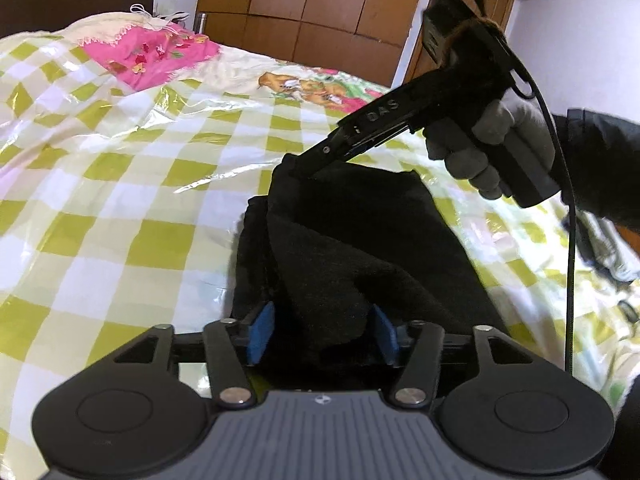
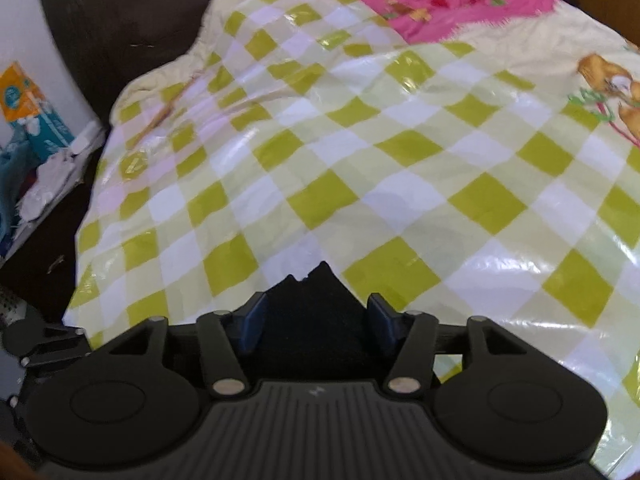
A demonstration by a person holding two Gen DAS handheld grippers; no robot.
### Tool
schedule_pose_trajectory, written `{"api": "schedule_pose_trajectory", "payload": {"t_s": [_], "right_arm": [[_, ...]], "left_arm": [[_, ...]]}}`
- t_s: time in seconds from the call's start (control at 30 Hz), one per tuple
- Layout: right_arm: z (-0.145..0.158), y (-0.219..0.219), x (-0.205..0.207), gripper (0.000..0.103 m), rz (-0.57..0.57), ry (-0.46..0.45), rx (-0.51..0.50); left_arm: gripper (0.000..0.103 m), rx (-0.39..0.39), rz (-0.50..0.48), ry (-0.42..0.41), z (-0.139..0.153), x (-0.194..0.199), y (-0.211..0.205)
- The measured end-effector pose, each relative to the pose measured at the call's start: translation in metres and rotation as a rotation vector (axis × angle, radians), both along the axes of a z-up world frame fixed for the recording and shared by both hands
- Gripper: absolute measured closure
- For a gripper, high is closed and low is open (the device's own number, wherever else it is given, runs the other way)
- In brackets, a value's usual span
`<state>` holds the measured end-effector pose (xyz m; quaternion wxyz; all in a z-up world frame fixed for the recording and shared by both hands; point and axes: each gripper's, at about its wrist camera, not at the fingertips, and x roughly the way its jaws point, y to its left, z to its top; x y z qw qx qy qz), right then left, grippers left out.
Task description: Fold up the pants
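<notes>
Over on the far left, the bed cover (image 1: 120, 184), checked in green and white under a shiny plastic sheet, is spreading across the whole surface, with a pink flowered cloth (image 1: 160, 54) lying up near the head end and a wooden wardrobe (image 1: 320, 4) standing behind it. Moving toward the middle, the black pants (image 1: 360, 240) are sitting bunched and partly folded on the cover, and the near end of the fabric is rising up into the left gripper (image 1: 322, 334), whose blue pads (image 1: 262, 332) are pressing in on either side of a thick wad of cloth, so it is clamping the pants. Further right and farther away, the right gripper (image 1: 298, 166) is coming down at a slant from a grey-gloved hand (image 1: 488, 148), its tip biting into the far top corner of the pants and lifting that corner into a peak; a black cable (image 1: 570, 240) is trailing down past the hand. Switching to the right wrist view, the right gripper (image 2: 316, 322) is showing dark cloth filling the gap between its pads (image 2: 252, 326), a small point of the pants (image 2: 316, 308) poking out ahead over the checked cover (image 2: 400, 160), so this one is gripping fabric too.
</notes>
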<state>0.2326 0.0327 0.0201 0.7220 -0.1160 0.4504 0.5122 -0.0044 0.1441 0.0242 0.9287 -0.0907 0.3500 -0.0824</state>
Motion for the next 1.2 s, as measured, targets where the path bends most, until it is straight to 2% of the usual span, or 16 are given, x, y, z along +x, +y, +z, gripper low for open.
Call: {"api": "schedule_pose_trajectory", "payload": {"t_s": [0.03, 0.07, 0.1, 0.13, 0.17, 0.27, 0.4, 0.5, 0.57, 0.63, 0.73, 0.77, 0.87, 0.93, 1.03, 1.2], "right_arm": [[-0.001, 0.0, -0.001, 0.085, 0.001, 0.013, 0.004], [0.001, -0.001, -0.002, 0.092, -0.003, 0.028, 0.01], [0.004, -0.004, -0.005, 0.093, -0.006, 0.025, 0.018], [0.009, -0.007, -0.01, 0.096, -0.003, 0.009, 0.028], [0.014, -0.011, -0.014, 0.097, -0.002, 0.002, 0.039], [0.033, -0.022, -0.022, 0.098, -0.027, -0.025, 0.072], [0.054, -0.03, -0.028, 0.098, -0.079, -0.054, 0.113], [0.057, -0.026, -0.025, 0.099, -0.113, -0.042, 0.148], [0.047, -0.015, -0.017, 0.099, -0.149, -0.015, 0.155], [0.028, -0.001, -0.009, 0.099, -0.194, 0.026, 0.142], [-0.011, 0.023, -0.002, 0.099, -0.251, 0.058, 0.091], [-0.025, 0.03, 0.001, 0.099, -0.271, 0.058, 0.072], [-0.049, 0.034, 0.007, 0.098, -0.312, 0.079, 0.074], [-0.053, 0.031, 0.009, 0.097, -0.337, 0.092, 0.083], [-0.049, 0.028, 0.009, 0.092, -0.346, 0.066, 0.077], [-0.022, 0.016, 0.0, 0.082, -0.351, -0.01, 0.126]], "left_arm": [[0.035, 0.003, 0.004, 0.009, -0.002, 0.003, -0.001], [0.04, -0.013, 0.005, 0.022, -0.004, 0.005, 0.0], [0.046, -0.036, -0.001, 0.03, -0.004, 0.006, 0.002], [0.057, -0.058, -0.016, 0.032, -0.004, 0.006, 0.003], [0.059, -0.056, -0.02, 0.03, -0.003, 0.005, 0.003], [0.067, -0.039, -0.037, 0.0, 0.005, -0.001, -0.001], [0.07, -0.083, -0.031, -0.051, 0.022, -0.007, 0.005], [0.07, -0.104, 0.003, -0.081, 0.026, -0.01, 0.015], [0.07, -0.124, 0.045, -0.064, 0.015, -0.008, 0.027], [0.07, -0.184, 0.108, -0.025, -0.005, -0.004, 0.044], [0.07, -0.297, 0.163, 0.002, -0.031, -0.004, 0.069], [0.07, -0.305, 0.173, -0.003, -0.036, -0.006, 0.071], [0.069, -0.27, 0.172, -0.023, -0.038, -0.008, 0.07], [0.068, -0.236, 0.159, -0.032, -0.037, -0.009, 0.067], [0.066, -0.226, 0.154, -0.028, -0.032, -0.013, 0.069], [0.065, -0.122, 0.181, -0.003, -0.008, -0.028, 0.073]]}}
